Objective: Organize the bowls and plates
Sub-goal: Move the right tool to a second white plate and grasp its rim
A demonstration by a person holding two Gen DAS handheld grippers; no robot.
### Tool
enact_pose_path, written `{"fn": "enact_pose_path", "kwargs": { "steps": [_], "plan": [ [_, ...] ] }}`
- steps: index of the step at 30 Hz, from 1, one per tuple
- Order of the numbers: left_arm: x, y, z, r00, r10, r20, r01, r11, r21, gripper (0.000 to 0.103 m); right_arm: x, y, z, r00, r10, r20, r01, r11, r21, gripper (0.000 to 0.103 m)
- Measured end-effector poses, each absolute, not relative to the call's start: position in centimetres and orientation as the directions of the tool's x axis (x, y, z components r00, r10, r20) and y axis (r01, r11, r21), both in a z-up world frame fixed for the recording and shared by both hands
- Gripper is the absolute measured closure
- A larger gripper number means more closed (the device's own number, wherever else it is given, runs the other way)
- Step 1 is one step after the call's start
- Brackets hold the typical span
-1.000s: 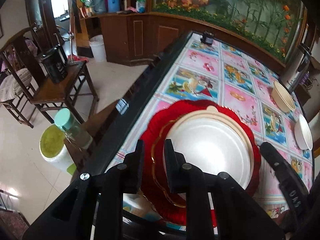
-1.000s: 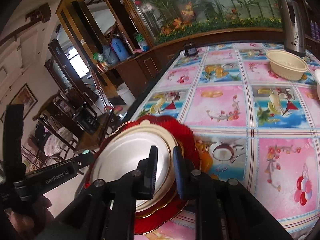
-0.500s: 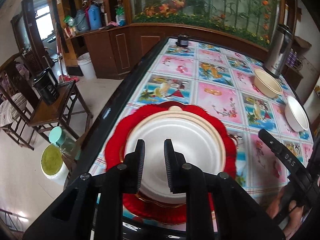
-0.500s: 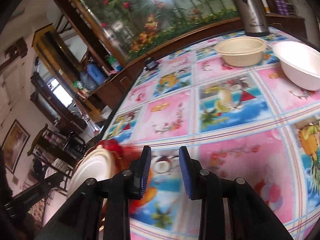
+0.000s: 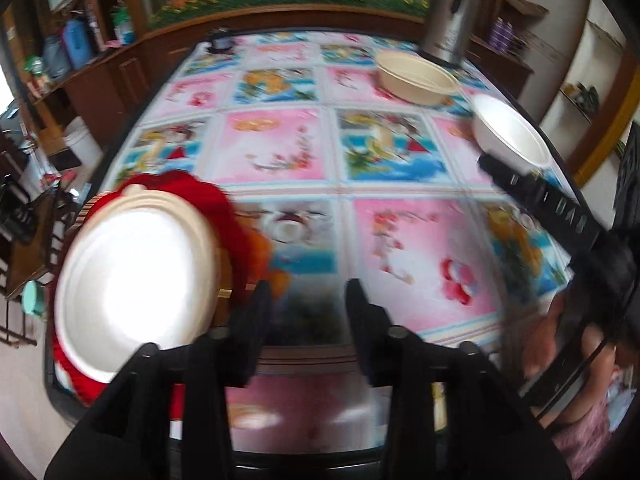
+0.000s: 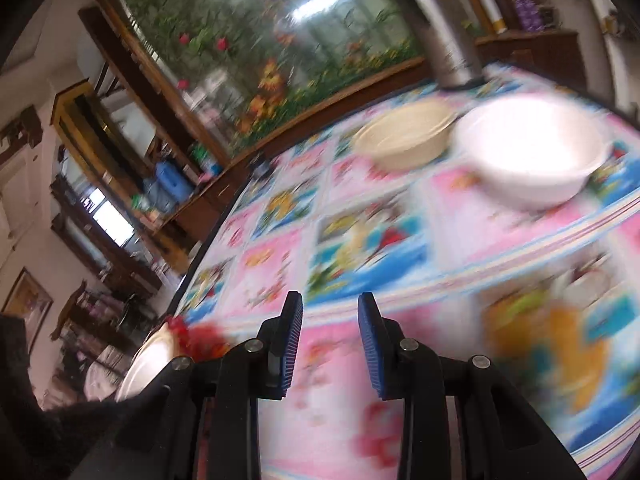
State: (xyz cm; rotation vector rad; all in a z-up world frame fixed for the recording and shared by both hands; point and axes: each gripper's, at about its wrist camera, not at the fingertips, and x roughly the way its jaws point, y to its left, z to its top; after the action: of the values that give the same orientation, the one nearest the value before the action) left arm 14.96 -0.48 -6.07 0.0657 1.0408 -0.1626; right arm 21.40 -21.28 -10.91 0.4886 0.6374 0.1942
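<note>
A stack of plates sits at the table's near left corner: a white plate (image 5: 132, 280) on a cream plate on a red plate (image 5: 224, 216). It also shows in the right wrist view (image 6: 148, 364). A cream bowl (image 5: 416, 80) and a white bowl (image 5: 512, 136) stand at the far right; both also show in the right wrist view, cream bowl (image 6: 404, 140) and white bowl (image 6: 532, 156). My left gripper (image 5: 308, 300) is open and empty, right of the plates. My right gripper (image 6: 330, 316) is open and empty, above the tablecloth.
A steel thermos (image 5: 452, 16) stands behind the bowls. A small dark jar (image 5: 222, 42) sits at the table's far edge. The patterned tablecloth (image 5: 360, 240) covers the table. Wooden chairs (image 5: 24, 240) and a white bin (image 5: 82, 142) stand left of the table.
Both grippers have opened and swung right, away from the plate stack towards the bowls. The view is motion-blurred.
</note>
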Motion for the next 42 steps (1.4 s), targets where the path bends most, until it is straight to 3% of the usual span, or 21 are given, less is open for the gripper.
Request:
{"fn": "enact_pose_path", "kwargs": {
  "steps": [5, 13, 17, 19, 21, 23, 25, 27, 30, 35, 39, 42],
  "plan": [
    [15.6, -4.5, -7.0, 0.423, -0.155, -0.893, 0.24, 0.969, -0.054, 0.059, 21.1, -28.7, -9.1, 0.863, 0.132, -0.488, 0.093, 0.907, 0.411, 0.07],
    [19.8, -7.4, -3.6, 0.452, -0.124, -0.884, 0.224, 0.974, -0.022, 0.059, 24.6, -41.2, -6.2, 0.902, -0.002, -0.432, 0.238, 0.836, 0.494, 0.064],
    [22.6, -8.2, -0.1, 0.507, -0.105, -0.855, 0.185, 0.983, -0.011, 0.058, 27.8, -45.2, -6.2, 0.907, 0.06, -0.416, 0.234, 0.75, 0.619, 0.062],
    [24.3, -9.3, 1.6, 0.55, -0.084, -0.831, 0.157, 0.988, 0.004, 0.046, 28.6, -46.0, -7.1, 0.906, 0.087, -0.414, 0.23, 0.72, 0.655, 0.062],
    [25.7, -10.7, 2.3, 0.578, -0.077, -0.812, 0.134, 0.991, 0.001, 0.04, 28.3, -46.8, -9.2, 0.915, 0.104, -0.39, 0.22, 0.681, 0.698, 0.061],
    [26.9, -12.0, 2.2, 0.579, -0.105, -0.809, 0.131, 0.991, -0.035, 0.04, 28.6, -47.6, -11.6, 0.887, 0.152, -0.435, 0.251, 0.632, 0.733, 0.06],
    [28.6, -13.5, 1.4, 0.563, -0.152, -0.812, 0.117, 0.988, -0.104, 0.04, 28.7, -48.6, -11.9, 0.904, 0.216, -0.37, 0.185, 0.58, 0.793, 0.059],
    [29.8, -15.0, 0.1, 0.555, -0.175, -0.813, 0.099, 0.985, -0.144, 0.04, 28.8, -48.6, -11.5, 0.905, 0.207, -0.372, 0.177, 0.613, 0.77, 0.057],
    [31.2, -16.6, -2.1, 0.523, -0.173, -0.835, 0.088, 0.985, -0.149, 0.04, 29.9, -48.1, -12.1, 0.879, 0.299, -0.37, 0.136, 0.587, 0.798, 0.057],
    [32.4, -17.9, -4.8, 0.513, -0.175, -0.84, 0.05, 0.983, -0.174, 0.04, 30.4, -47.2, -12.0, 0.855, 0.331, -0.399, 0.14, 0.594, 0.792, 0.057],
    [32.4, -19.1, -5.7, 0.533, -0.14, -0.834, 0.076, 0.99, -0.118, 0.04, 30.6, -46.3, -12.0, 0.83, 0.339, -0.443, 0.163, 0.613, 0.773, 0.057],
    [32.6, -18.9, -6.1, 0.529, -0.192, -0.827, 0.075, 0.981, -0.18, 0.04, 30.5, -46.2, -12.4, 0.814, 0.348, -0.465, 0.182, 0.607, 0.773, 0.057]
  ]
}}
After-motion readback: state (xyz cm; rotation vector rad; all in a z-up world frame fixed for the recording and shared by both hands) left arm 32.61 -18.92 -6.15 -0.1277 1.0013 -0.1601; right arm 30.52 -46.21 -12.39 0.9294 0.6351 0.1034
